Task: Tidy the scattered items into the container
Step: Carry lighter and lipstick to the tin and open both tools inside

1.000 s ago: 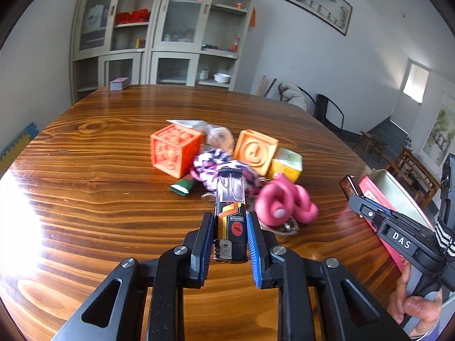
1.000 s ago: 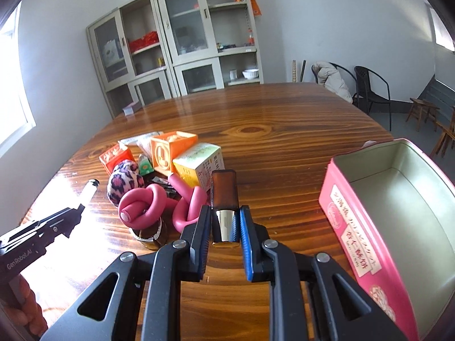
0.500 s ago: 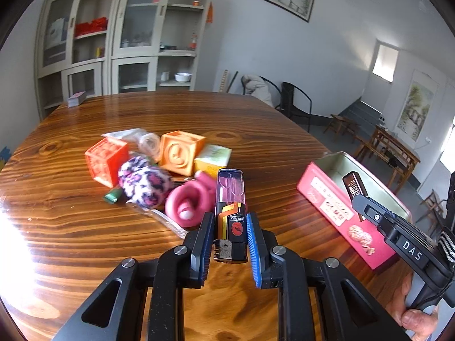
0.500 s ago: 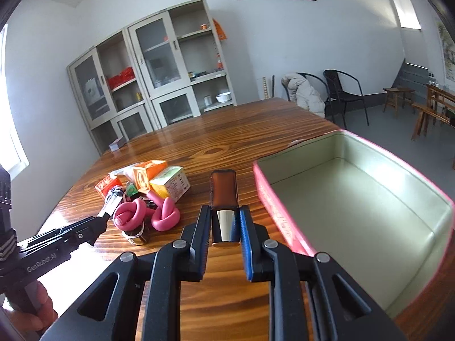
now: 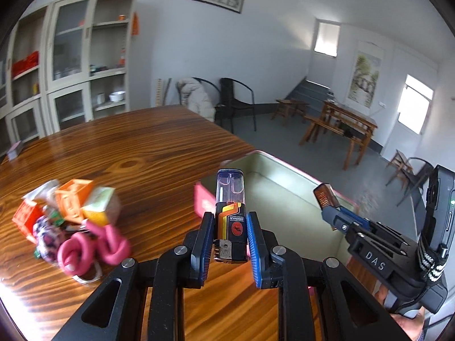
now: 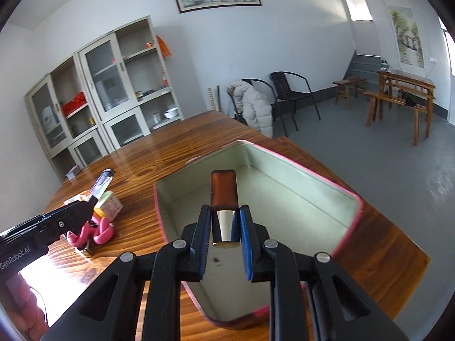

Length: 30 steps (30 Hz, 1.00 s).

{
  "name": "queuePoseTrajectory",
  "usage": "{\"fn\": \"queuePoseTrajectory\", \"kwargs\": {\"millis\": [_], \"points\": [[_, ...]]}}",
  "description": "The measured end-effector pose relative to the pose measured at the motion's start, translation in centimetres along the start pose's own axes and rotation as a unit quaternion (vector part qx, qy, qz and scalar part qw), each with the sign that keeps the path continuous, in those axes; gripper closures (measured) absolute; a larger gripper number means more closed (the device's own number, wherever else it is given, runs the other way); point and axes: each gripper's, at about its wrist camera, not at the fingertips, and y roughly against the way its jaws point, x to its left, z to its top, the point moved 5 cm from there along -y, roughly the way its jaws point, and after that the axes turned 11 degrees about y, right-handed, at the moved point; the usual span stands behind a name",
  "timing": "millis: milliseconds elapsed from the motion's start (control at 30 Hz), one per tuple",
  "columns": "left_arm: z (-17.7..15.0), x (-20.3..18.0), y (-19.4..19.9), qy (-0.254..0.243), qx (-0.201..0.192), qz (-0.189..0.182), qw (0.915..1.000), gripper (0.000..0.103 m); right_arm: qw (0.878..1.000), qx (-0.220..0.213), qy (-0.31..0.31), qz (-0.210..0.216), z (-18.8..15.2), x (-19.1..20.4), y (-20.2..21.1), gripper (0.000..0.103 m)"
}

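My left gripper (image 5: 229, 221) is shut on a lighter (image 5: 230, 213) with a clear top and a black, orange and red body, held upright at the near left edge of the pink tin (image 5: 284, 196). My right gripper (image 6: 225, 221) is shut on a brown tube with a gold base (image 6: 224, 199), held above the tin's pale green inside (image 6: 284, 199). The right gripper with the tube also shows in the left wrist view (image 5: 330, 199), over the tin's right side. The left gripper with the lighter shows in the right wrist view (image 6: 96, 193).
A heap of items lies on the wooden table (image 5: 142, 153) to the left of the tin: orange cubes (image 5: 72, 199), a yellow box (image 5: 98, 204), a pink coiled toy (image 5: 91, 250), a spotted ball (image 5: 47, 236). Cabinets, chairs and benches stand beyond the table.
Both grippers have swung right from the heap toward the tin. The right gripper with the tube is now over the tin's inside. The left gripper with the lighter has reached the tin's edge.
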Motion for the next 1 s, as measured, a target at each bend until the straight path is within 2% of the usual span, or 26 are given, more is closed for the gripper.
{"fn": "queuePoseTrajectory", "kwargs": {"millis": [200, 433, 467, 533, 567, 600, 767, 933, 1000], "points": [[0.4, -3.4, -3.2, -0.010, 0.030, -0.032, 0.9990, 0.079, 1.000, 0.006, -0.012, -0.015, -0.4, -2.0, -0.1, 0.081], [0.0, -4.0, -5.1, -0.007, 0.054, -0.050, 0.9973, 0.077, 0.999, 0.016, -0.027, -0.031, -1.0, -3.1, -0.8, 0.080], [-0.1, -3.8, -5.3, -0.003, 0.059, -0.049, 0.9971, 0.071, 0.999, 0.017, -0.031, -0.033, -1.0, -3.3, -0.9, 0.080], [-0.2, -3.2, -5.1, 0.012, 0.053, -0.042, 0.9976, 0.012, 0.999, 0.018, -0.039, -0.033, -1.2, -3.7, -0.9, 0.079], [-0.1, -2.7, -4.6, 0.024, 0.038, -0.039, 0.9983, 0.007, 0.998, 0.019, -0.042, -0.031, -1.2, -3.8, -0.9, 0.076], [0.0, -2.2, -4.1, 0.034, 0.022, -0.037, 0.9985, 0.006, 0.998, 0.019, -0.044, -0.031, -1.2, -3.8, -1.0, 0.074], [0.5, -1.0, -2.8, 0.040, -0.004, -0.020, 0.9990, 0.006, 0.998, 0.018, -0.047, -0.026, -1.4, -3.3, -1.0, 0.073], [0.3, 0.0, -2.5, 0.030, -0.010, 0.007, 0.9995, 0.006, 0.999, 0.017, -0.034, -0.011, -1.2, -1.8, -1.0, 0.072], [0.0, 0.6, -2.4, 0.025, -0.011, 0.023, 0.9994, 0.006, 0.999, 0.017, -0.029, -0.006, -1.3, -1.2, -1.0, 0.058]]}}
